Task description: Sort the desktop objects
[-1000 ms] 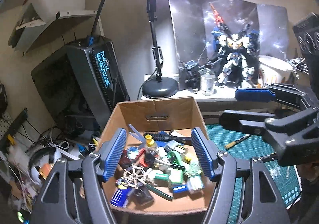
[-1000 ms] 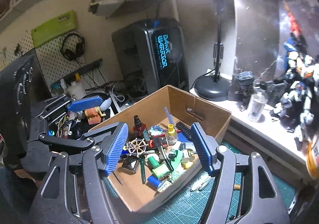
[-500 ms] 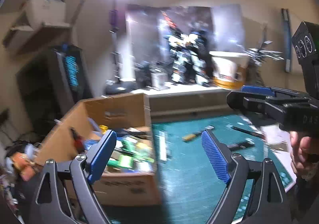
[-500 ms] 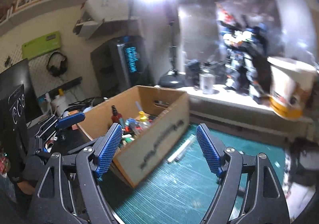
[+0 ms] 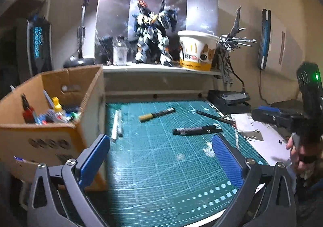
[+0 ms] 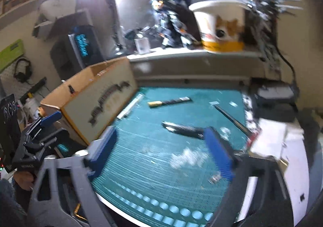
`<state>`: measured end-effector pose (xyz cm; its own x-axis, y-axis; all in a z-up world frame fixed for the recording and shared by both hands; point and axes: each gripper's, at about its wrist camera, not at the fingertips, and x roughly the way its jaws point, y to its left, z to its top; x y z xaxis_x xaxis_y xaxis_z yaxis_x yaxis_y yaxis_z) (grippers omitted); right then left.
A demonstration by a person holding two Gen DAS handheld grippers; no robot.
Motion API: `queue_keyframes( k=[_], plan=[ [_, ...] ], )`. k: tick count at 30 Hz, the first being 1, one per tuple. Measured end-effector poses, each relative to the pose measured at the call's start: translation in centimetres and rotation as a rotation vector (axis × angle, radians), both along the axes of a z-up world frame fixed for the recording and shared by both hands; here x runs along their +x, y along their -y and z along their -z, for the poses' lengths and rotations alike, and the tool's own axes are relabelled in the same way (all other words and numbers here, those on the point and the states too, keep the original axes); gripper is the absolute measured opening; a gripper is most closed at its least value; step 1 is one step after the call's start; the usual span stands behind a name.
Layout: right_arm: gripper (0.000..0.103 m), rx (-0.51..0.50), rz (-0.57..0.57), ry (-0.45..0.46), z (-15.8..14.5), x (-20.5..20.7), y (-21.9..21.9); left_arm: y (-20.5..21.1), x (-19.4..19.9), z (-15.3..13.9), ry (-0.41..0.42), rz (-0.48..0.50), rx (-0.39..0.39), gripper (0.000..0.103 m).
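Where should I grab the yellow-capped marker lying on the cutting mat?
Grip the yellow-capped marker mid-barrel, coming from above with the fingers across its width. It lies flat on the cutting mat, clear of other things, so its long sides are free.

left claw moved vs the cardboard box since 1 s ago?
Yes. The left claw swung right off the cardboard box, jaws opening and empty, now over the green cutting mat.

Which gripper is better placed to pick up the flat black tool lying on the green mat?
Probably the right gripper. The flat black tool lies just beyond its fingers, nearly touching the right one. From the left gripper it lies farther ahead. Both grippers' fingers are opening with nothing between them.
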<state>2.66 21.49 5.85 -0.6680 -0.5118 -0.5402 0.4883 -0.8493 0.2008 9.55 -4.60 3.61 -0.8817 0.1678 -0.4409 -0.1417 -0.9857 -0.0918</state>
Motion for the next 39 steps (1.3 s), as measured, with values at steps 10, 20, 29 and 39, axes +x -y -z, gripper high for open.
queue_keyframes(
  k=[10,20,29,39],
  plan=[
    [0.103,0.072,-0.004,-0.010,2.3,1.1,-1.7,-1.8,-2.1,3.7,0.085,0.058,-0.014,0.102],
    [0.103,0.041,-0.033,0.040,4.1,0.3,-3.2,-1.8,-3.8,4.4,0.133,0.079,-0.014,0.102],
    [0.098,0.023,-0.055,0.066,4.8,-2.5,-3.9,-2.0,-6.2,5.1,0.170,0.033,-0.074,0.102],
    [0.024,0.206,-0.131,0.105,5.4,-8.0,-0.6,-1.8,-8.1,5.5,0.217,0.030,-0.087,0.102]
  ],
)
